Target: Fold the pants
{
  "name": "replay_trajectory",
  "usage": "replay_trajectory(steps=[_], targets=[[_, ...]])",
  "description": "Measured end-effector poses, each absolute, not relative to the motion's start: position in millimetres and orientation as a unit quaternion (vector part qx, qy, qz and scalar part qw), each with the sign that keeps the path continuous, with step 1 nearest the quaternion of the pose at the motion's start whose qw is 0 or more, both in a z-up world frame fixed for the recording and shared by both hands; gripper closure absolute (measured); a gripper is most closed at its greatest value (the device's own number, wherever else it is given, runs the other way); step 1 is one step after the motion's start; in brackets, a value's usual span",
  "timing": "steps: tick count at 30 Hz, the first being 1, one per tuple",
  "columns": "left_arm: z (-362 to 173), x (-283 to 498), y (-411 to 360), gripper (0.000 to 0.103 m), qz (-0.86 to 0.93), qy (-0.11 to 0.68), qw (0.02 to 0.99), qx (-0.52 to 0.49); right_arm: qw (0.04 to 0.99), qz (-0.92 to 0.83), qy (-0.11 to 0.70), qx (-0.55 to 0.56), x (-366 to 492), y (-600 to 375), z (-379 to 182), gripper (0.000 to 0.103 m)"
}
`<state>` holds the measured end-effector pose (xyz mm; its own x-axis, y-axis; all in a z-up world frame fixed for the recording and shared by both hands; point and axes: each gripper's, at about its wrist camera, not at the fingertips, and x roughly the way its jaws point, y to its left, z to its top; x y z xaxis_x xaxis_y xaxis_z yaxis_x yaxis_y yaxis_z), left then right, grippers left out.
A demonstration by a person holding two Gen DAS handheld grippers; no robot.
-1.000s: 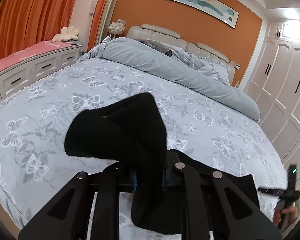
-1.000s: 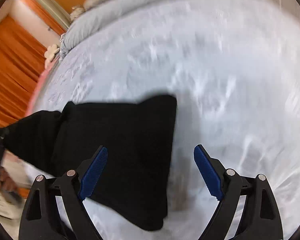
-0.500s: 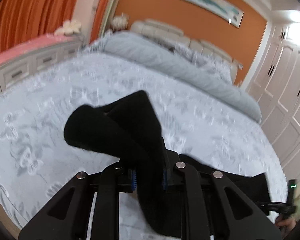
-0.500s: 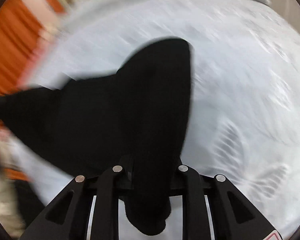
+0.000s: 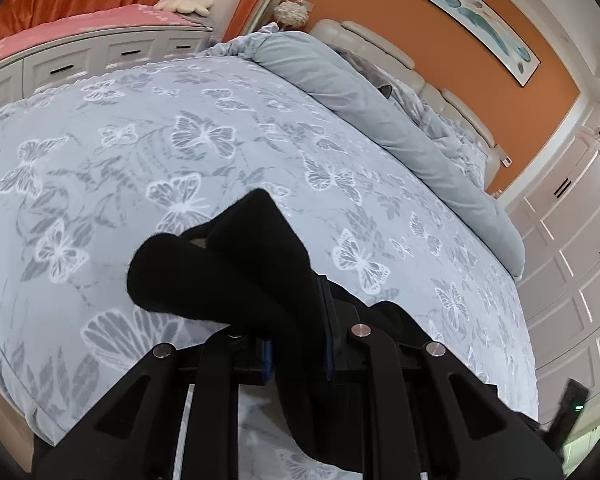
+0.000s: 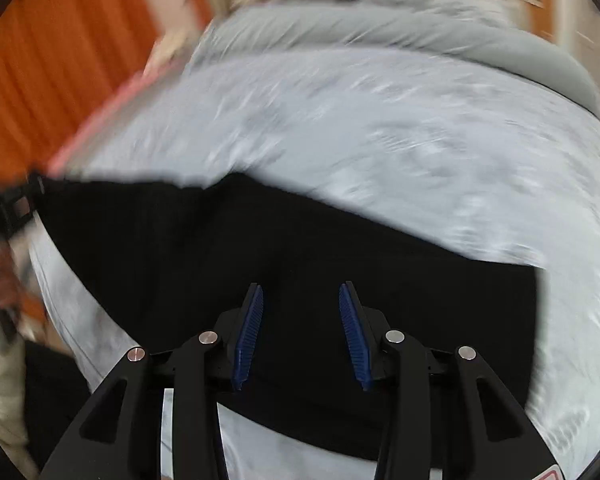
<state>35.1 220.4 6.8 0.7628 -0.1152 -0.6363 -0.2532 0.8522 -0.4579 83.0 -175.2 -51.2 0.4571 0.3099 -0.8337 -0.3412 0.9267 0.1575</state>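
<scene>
left tongs (image 5: 296, 328) are clamped on a bunched end of the black pants (image 6: 300, 256), holding it up off the bed (image 5: 148, 136) so the cloth hangs taut. right tongs (image 6: 300, 336) stand apart over the fabric, gripping nothing, likely to seize a fresh edge. in the blurred right view the pants' long axis runs from 9 o'clock toward 3.

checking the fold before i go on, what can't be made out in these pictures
- Left wrist view: the black knit pants bunch over the left hand-held gripper, hiding its pads.
- Right wrist view: motion blur smears the grey butterfly-print bedspread.
- Right wrist view: the pants' lower edge is hidden behind the right hand-held gripper.
</scene>
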Motion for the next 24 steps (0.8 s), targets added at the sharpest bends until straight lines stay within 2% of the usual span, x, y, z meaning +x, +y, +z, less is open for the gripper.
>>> replay_trajectory(steps=[4,7,10,11,13,14,15,16,18,21,22,24], targets=[[5,31,224,0.087,0.037,0.338,0.900,-0.273,0.817,0.174,0.547,-0.046,109,-137,-103,0.061],[20,32,207,0.087,0.021,0.324,0.915,-0.238,0.821,0.193,0.537,-0.012,112,-154,-83,0.062],[61,27,140,0.086,-0.032,0.276,0.946,-0.164,0.845,0.170,0.501,0.071,107,-209,-52,0.062],[71,23,113,0.084,-0.055,0.263,0.954,-0.135,0.858,0.141,0.486,0.089,105,-236,-44,0.062],[82,11,54,0.073,-0.116,0.242,0.960,-0.084,0.870,0.091,0.470,0.117,99,-282,-37,0.062],[79,5,14,0.052,-0.167,0.247,0.953,-0.058,0.871,0.069,0.468,0.131,99,-303,-38,0.062],[71,2,-16,0.019,-0.207,0.262,0.942,-0.043,0.869,0.049,0.467,0.153,97,-326,-39,0.061],[60,0,-41,0.009,-0.233,0.281,0.931,-0.027,0.866,0.035,0.466,0.177,95,-350,-42,0.061],[27,-10,-85,0.008,-0.252,0.311,0.916,0.023,0.862,0.016,0.466,0.199,87,-380,-47,0.061],[11,-24,-97,0.008,-0.269,0.321,0.906,0.054,0.854,0.030,0.474,0.212,71,-395,-52,0.059],[14,-26,-88,0.007,-0.282,0.322,0.903,0.033,0.851,0.050,0.476,0.218,66,-395,-52,0.049],[20,-22,-65,0.005,-0.288,0.324,0.901,-0.015,0.845,0.084,0.483,0.215,60,-386,-52,0.037]])
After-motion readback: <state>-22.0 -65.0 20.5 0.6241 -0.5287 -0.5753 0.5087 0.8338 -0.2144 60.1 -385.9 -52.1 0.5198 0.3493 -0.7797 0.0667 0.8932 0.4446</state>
